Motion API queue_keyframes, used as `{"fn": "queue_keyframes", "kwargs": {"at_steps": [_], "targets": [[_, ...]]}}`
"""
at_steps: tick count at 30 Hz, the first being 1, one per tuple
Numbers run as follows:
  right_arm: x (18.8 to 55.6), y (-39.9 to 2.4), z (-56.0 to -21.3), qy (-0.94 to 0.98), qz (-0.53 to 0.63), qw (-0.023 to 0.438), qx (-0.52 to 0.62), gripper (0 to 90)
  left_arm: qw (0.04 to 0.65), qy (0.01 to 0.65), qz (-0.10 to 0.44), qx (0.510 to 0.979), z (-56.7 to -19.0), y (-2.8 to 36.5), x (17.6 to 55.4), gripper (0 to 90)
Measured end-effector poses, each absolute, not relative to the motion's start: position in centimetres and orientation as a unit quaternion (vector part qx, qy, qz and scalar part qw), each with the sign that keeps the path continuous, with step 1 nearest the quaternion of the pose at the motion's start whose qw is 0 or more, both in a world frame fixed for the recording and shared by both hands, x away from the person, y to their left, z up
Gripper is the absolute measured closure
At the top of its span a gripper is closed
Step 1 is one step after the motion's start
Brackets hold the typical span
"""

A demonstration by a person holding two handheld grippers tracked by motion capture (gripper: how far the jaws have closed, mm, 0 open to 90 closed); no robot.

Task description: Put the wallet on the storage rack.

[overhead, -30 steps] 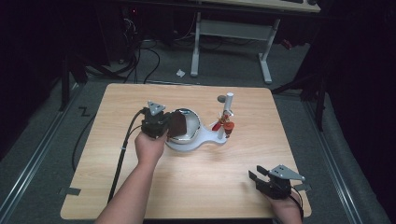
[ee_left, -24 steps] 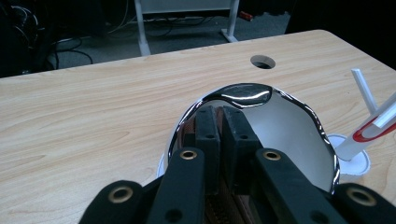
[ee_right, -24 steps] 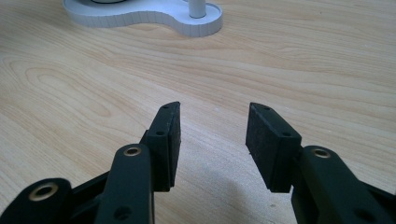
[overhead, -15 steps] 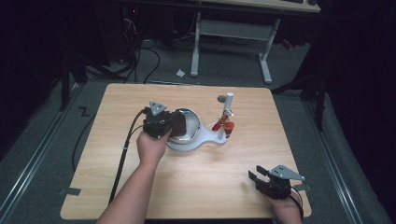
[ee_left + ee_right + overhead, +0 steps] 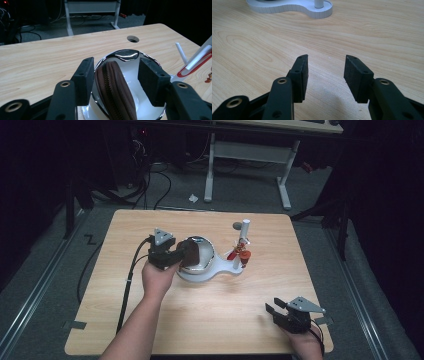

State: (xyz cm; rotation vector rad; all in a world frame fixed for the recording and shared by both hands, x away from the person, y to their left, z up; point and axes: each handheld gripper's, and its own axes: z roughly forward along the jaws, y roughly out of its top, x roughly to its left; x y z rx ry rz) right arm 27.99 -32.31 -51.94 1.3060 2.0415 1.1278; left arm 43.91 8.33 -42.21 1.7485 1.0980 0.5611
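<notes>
Left gripper view: left tool (image 5: 113, 80), jaws just opening, pads off brown zip pouch (image 5: 115, 95) now resting in shiny bowl (image 5: 125, 53) on bench (image 5: 200, 315); drop-off step, next back out clear; right tool (image 5: 325, 75) half-open, empty.

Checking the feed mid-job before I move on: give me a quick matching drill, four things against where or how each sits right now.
Things:
1. brown zip pouch
2. left gripper
3. right gripper
4. white post

States:
A. open over bare wood at the table's near right corner
B. standing upright on the white base
C. lying in the shiny bowl
D. jaws just opened, with the pouch between them, right pad clear of it

Pairs: 1-C, 2-D, 3-A, 4-B
</notes>
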Motion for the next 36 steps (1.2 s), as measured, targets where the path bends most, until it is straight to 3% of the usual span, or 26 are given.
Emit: {"fn": "queue_keyframes", "kwargs": {"at_steps": [22, 36], "targets": [[28.0, -32.2, -52.1, 0.745, 0.408, 0.232, 0.475, 54.9, 0.503, 0.426, 0.205, 0.723, -42.2, 12.1, 41.0, 31.4], [28.1, -32.0, -52.2, 0.747, 0.408, 0.229, 0.473, 54.5, 0.48, 0.434, 0.18, 0.741, -46.4, 15.3, 38.7, 28.7]]}}
